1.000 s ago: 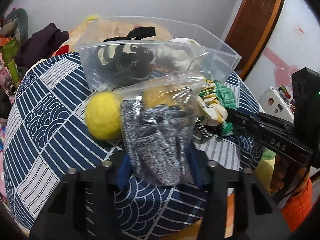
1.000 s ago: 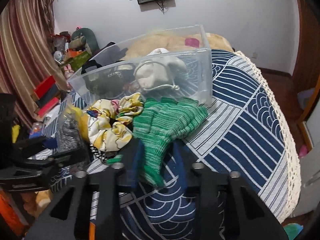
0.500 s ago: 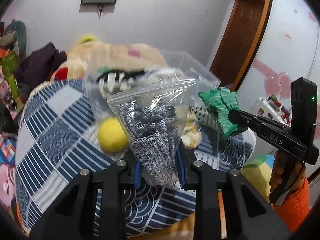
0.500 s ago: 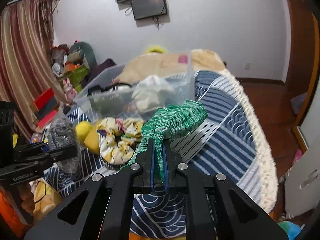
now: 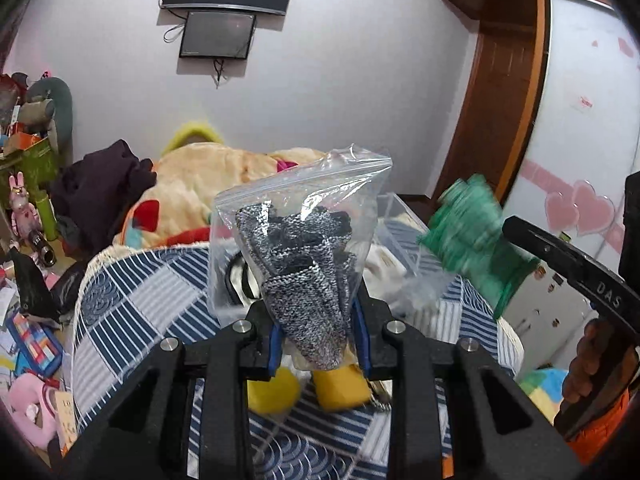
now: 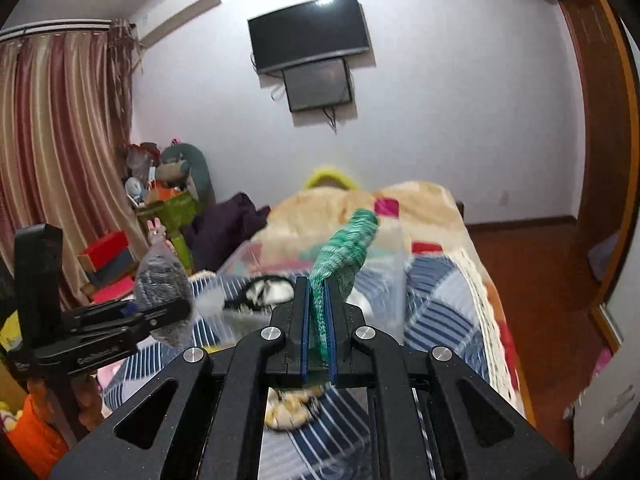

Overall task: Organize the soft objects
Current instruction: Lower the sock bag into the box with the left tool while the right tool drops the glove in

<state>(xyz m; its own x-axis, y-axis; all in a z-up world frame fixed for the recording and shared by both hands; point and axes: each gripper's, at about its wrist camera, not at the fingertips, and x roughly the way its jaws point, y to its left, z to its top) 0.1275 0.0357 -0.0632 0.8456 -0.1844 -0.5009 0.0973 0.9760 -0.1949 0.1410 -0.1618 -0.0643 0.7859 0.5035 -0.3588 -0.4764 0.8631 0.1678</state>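
Fingers [image 5: 275,344] of the left gripper [image 5: 318,340], blue-padded on black, pinching the lower part of a clear zip bag [image 5: 296,240] with a grey-and-black marled knit [image 5: 308,284] bunched inside; bag standing upright above the gripper, crinkled and glossy, its sealed strip uppermost. Seen from the right wrist as a grey woolly lump [image 6: 162,280] at the end of the left gripper [image 6: 160,314].

Fingers [image 6: 331,332] of the right gripper [image 6: 318,336] pressed together on a green ribbed knit glove [image 6: 344,252], thin blue pads flat against the fabric; glove rising from the grip and curving up to the right, blurred at its top. In the left wrist view, the same glove [image 5: 472,236] a smeared green bundle at the tip of the right gripper [image 5: 516,232], held in the air just right of the bag.

Below, a bed [image 5: 132,292] under a navy-and-white patterned cover with wave and stripe patches. Clear plastic bin [image 6: 384,272] on it, with pale and dark soft things inside, not sharp enough to name. Fuzzy yellow ball [image 5: 272,392] and a mustard-yellow piece [image 5: 340,388] lying on the cover under the left fingers. Yellow-patterned fabric [image 6: 292,408] under the right gripper, blurred. Beige blanket [image 5: 208,176] heaped farther back.
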